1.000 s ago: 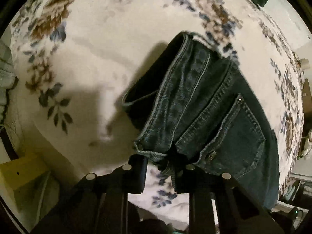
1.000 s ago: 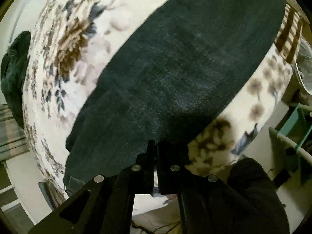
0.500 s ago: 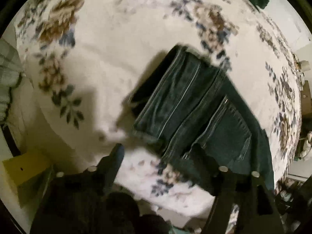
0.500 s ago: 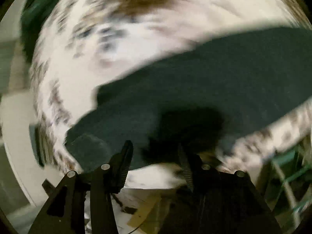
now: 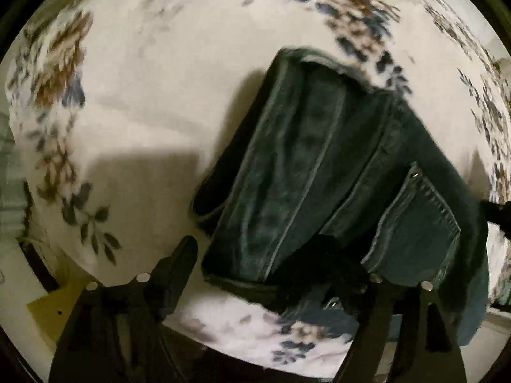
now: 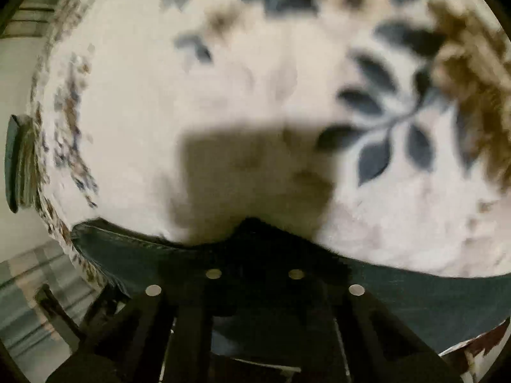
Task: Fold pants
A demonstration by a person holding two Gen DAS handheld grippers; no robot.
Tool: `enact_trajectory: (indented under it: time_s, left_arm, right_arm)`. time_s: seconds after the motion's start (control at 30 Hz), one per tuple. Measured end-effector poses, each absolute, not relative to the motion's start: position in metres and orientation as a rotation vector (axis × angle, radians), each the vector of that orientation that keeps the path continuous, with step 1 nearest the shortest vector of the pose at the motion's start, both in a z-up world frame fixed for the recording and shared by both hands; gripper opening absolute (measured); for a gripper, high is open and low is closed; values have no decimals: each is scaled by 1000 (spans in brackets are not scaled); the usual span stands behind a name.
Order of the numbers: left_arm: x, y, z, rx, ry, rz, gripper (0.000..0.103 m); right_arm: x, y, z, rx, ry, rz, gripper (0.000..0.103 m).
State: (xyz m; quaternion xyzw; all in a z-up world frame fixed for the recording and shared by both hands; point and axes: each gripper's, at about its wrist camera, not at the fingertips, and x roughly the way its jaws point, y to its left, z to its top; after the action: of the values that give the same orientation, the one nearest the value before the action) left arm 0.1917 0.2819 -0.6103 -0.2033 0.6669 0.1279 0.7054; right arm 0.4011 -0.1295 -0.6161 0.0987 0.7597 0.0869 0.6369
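Dark blue jeans [image 5: 319, 172] lie on a floral blanket [image 5: 143, 95], waistband end towards me, back pocket [image 5: 421, 223] at the right. My left gripper [image 5: 255, 265] is open; its fingers straddle the near waistband edge, left finger [image 5: 179, 261] over the blanket, right finger [image 5: 335, 261] over the denim. In the right wrist view my right gripper [image 6: 255, 249] looks shut on the jeans edge [image 6: 431, 296]; a dark fold of denim bunches at the fingertips, which are hidden by the cloth.
The blanket [image 6: 255, 95] covers a bed. Yellow object [image 5: 60, 306] lies beyond the bed's near left edge. A striped cloth [image 6: 25, 293] shows at lower left in the right wrist view.
My left gripper opened, let go of the waistband, and now straddles it. My right gripper opened, swung across the jeans, and closed on their edge; its view now faces bare blanket.
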Motion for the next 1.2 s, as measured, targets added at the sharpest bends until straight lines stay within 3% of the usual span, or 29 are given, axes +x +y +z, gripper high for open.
enact_trajectory:
  time_s: [0.1,0.13,0.27,0.4,0.47,0.5,0.53,0.8,0.83,0.87,0.9,0.93,1.0,1.2]
  left_arm:
    - [180,291,-618,-490,1503,277,85]
    - [178,292,-618,-485,1503,275,85]
    - [174,294,-616,-469,1512,267,85]
    - [156,304,-589,-553,1477,264,85]
    - [148,309,-576,-615,1442,270,85]
    - [146,312,-575,-650,1435,276,85]
    - [144,313,-577,-678,1437,280,85]
    - [152,316,-622,-824,1460,331,82]
    - [152,315,-624,-831,1447,329,79]
    - [152,313,-623,-834,1426,313,59]
    - [151,309,-621,-815,1409,304,50]
    - [151,306,-617,-781,1400,316,41]
    - [147,305,-610,-749,1384,319,30]
    - [136,294,-578,-709,1370,277,27]
  right_arm:
    - [404,-134,-599,259,1675,176,9]
    - [407,-136,-597,272,1658,168,0]
    - [433,-168,-588,409,1573,92,0]
    - [418,-189,-579,544,1668,188,3]
    - [386,-203,-567,561,1679,200,25]
    - [368,-207,-565,580,1689,193,49]
    - [343,-216,-567,620,1708,177,61]
    - [202,-231,-656,1108,1784,-67,61]
    - [195,-225,-667,1123,1767,-87,60]
    - [190,-224,-675,1151,1733,-97,58]
    - [185,-224,-682,1174,1717,-112,41]
    - [179,-224,-687,1209,1704,-142,16]
    - [174,-224,-680,1212,1661,-178,9]
    - [169,-225,-629,1067,1619,-153,5]
